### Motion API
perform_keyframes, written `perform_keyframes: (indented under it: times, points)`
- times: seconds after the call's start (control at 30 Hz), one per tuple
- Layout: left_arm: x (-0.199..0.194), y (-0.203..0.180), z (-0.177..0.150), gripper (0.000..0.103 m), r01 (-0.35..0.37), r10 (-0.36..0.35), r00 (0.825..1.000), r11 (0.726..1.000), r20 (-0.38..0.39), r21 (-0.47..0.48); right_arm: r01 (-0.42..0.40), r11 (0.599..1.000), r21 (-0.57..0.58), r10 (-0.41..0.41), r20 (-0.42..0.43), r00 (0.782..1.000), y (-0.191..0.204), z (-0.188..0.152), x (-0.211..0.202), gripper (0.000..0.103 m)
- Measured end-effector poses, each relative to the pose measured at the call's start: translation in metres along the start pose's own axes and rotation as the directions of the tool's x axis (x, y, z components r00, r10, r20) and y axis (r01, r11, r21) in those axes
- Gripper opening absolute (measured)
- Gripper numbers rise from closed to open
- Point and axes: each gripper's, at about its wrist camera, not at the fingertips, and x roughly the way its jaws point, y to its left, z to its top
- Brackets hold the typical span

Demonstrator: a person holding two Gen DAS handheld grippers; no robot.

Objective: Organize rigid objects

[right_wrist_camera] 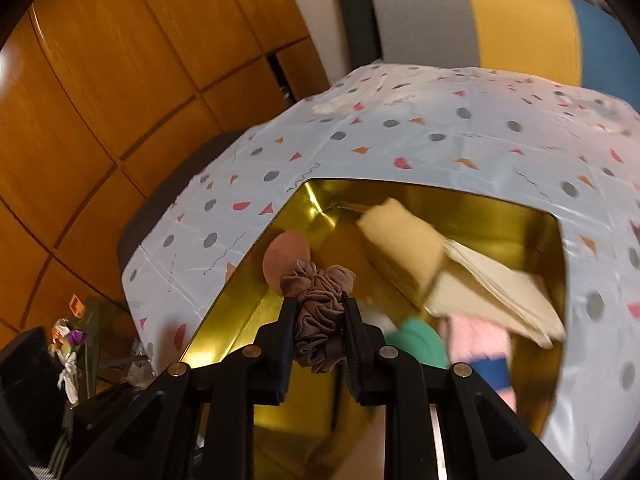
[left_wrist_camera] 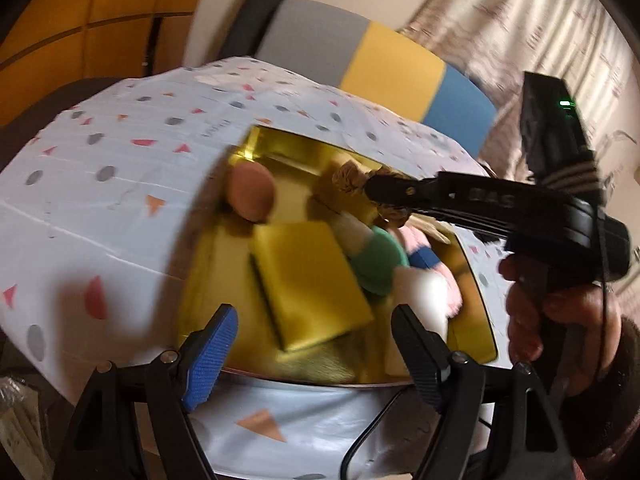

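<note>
A shiny gold tray lies on the patterned tablecloth. It holds a yellow block, a brown disc, a green disc, a pink and blue piece and cream cloths. My right gripper is shut on a brown scrunchie and holds it above the tray; it also shows in the left wrist view. My left gripper is open and empty over the tray's near edge.
The pale blue tablecloth with dots and triangles covers the table. A grey, yellow and blue cushion stands behind it. Wooden cabinet doors are at the left. A black cable runs near the front edge.
</note>
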Motion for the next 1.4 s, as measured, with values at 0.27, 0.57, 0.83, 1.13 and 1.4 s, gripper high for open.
perform_keyframes:
  times: [0.27,0.57,0.83,1.13,1.4]
  points:
    - [-0.01,0.022,0.005,0.08,-0.027,0.029,0.999,0.998,0.033,-0.064,0.056,0.998,0.023,-0.054,-0.057,0.997,0.004,0.027,0.045,0.064]
    - [-0.006,0.015,0.001,0.08,-0.003,0.004,1.0,0.998,0.02,-0.06,0.019,0.999,0.049,-0.023,0.09,0.996,-0.011,0.001,-0.032,0.071]
    - [0.001,-0.019,-0.003,0.08,0.022,-0.022,1.0,1.0,0.001,0.012,0.096,0.99,0.103,-0.111,0.162,0.98,-0.055,-0.045,-0.101,0.073]
    - [0.008,-0.07,-0.01,0.08,0.057,-0.053,0.998,0.992,-0.036,0.113,0.261,0.944,0.204,-0.289,0.125,0.949,-0.114,-0.088,-0.133,0.073]
    - [0.017,-0.108,-0.011,0.08,0.089,-0.076,0.994,0.979,-0.076,0.183,0.32,0.917,0.238,-0.355,0.125,0.926,-0.146,-0.109,-0.149,0.073]
